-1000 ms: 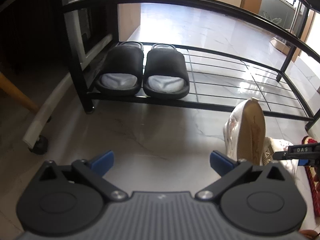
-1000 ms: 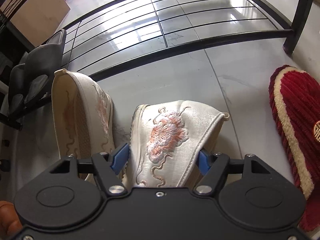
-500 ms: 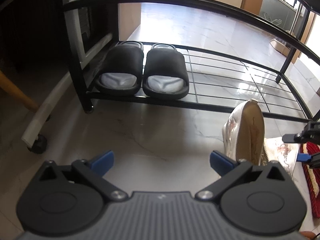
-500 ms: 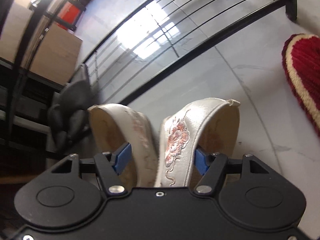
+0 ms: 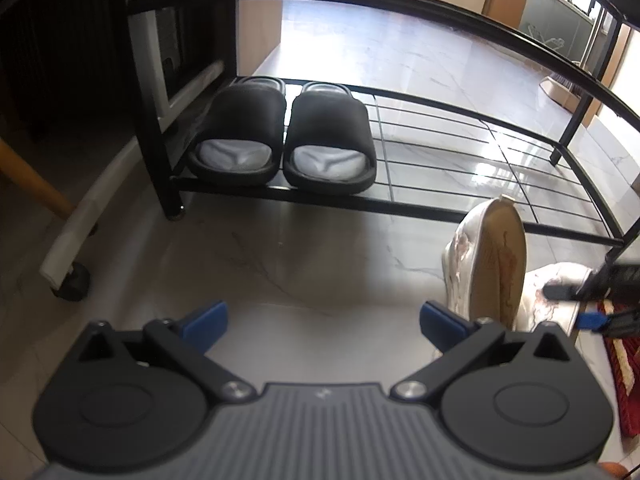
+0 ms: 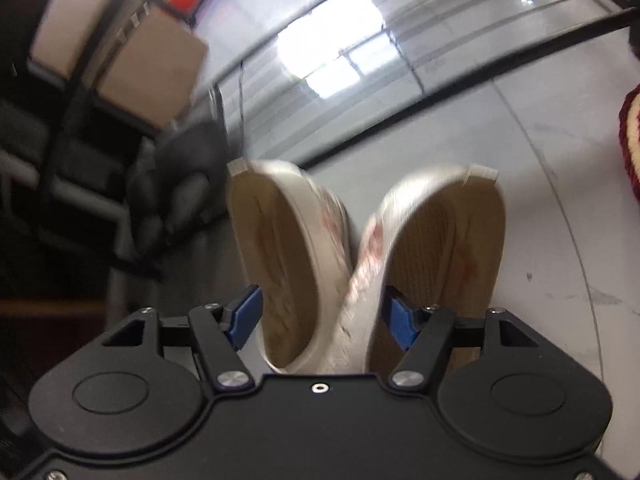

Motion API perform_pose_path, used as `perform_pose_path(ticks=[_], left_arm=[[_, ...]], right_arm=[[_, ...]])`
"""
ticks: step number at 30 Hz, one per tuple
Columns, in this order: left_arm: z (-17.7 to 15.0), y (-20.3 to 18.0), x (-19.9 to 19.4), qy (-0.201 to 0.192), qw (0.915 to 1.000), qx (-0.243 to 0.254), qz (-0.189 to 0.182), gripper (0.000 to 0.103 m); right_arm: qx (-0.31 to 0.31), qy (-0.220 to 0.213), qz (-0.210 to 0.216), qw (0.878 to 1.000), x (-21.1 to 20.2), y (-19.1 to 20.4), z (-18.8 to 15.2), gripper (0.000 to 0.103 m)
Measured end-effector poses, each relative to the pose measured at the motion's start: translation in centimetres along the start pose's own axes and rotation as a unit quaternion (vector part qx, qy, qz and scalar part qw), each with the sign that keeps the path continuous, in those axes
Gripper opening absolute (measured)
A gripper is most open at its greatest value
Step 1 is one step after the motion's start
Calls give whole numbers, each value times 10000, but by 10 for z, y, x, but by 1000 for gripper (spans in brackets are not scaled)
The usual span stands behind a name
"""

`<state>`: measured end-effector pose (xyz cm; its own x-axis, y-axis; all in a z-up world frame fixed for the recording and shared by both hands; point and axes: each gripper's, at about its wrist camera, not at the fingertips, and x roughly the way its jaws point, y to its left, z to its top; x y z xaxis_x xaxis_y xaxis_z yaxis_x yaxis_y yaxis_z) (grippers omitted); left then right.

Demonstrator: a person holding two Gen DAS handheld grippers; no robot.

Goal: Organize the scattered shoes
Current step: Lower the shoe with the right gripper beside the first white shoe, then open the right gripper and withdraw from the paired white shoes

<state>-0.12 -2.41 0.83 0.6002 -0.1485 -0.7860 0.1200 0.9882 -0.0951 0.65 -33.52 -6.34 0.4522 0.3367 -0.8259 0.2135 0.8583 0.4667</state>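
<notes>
My left tool (image 5: 322,322) hangs over bare floor (image 5: 280,256) with its blue pads spread wide and nothing between them. Ahead of it and a little to the left, a pair of black slides (image 5: 286,140) sits side by side on the low shelf of the rack (image 5: 460,152), at that shelf's left end, open ends facing me. The rest of the wire shelf, ahead and to the right of this tool, carries nothing.

My right tool (image 6: 320,314) is clamped on the white shoes (image 6: 348,256). The two sit pressed together between the pads, embroidered uppers facing inward and touching, tan soles turned outward, one sole against each pad. They fan apart toward their far ends, making a V out in front of the tool. From the left camera the same pair (image 5: 500,264) shows just right of the left tool's right pad, one sole standing on edge, with the right tool (image 5: 588,308) gripping from the far right. I cannot tell from either view whether the shoes touch the floor.

Beyond the white shoes in the right view lies the rack's front rail, with the slides dim to the left of the tool. A red slipper (image 6: 630,132) with a cream edge lies on the floor to the right of my right tool, apart from the shoes. That view is smeared.
</notes>
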Motion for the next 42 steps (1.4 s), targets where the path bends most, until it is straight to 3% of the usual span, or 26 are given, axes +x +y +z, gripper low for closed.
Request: perform_pose_path(ticks=[5, 8, 11, 15, 17, 19, 22, 36, 40, 42], left_arm=[[1, 1, 0, 1, 10000, -56, -7, 102], [1, 1, -1, 17, 10000, -89, -29, 102], [0, 1, 0, 35, 10000, -66, -51, 102], [-1, 0, 2, 59, 10000, -25, -18, 102], [-1, 2, 2, 79, 9999, -66, -2, 102], [-1, 3, 2, 90, 9999, -107, 11, 102], [-1, 5, 2, 88, 9999, -135, 28, 102], [-3, 7, 4, 131, 9997, -131, 138, 102], [-4, 9, 5, 171, 9996, -192, 153, 102], [-4, 11, 5, 190, 9994, -236, 137, 102]], right_arm=[[-897, 245, -562, 9941, 7, 17, -6, 65], [-803, 372, -690, 9937, 1, 12, -5, 66], [-715, 394, -763, 9937, -3, 7, -4, 73], [-1087, 392, -836, 9898, 5, 16, -12, 73], [-1390, 357, -956, 9850, 11, 25, -16, 79], [-1620, 308, -1166, 9794, 15, 30, -18, 93], [-1847, 268, -1316, 9736, 16, 31, -19, 96], [-2933, 169, -1835, 9381, 23, 58, -25, 98], [-2943, 260, -1888, 9365, 32, 59, -23, 100], [-2762, 421, -1839, 9424, 32, 52, -20, 100]])
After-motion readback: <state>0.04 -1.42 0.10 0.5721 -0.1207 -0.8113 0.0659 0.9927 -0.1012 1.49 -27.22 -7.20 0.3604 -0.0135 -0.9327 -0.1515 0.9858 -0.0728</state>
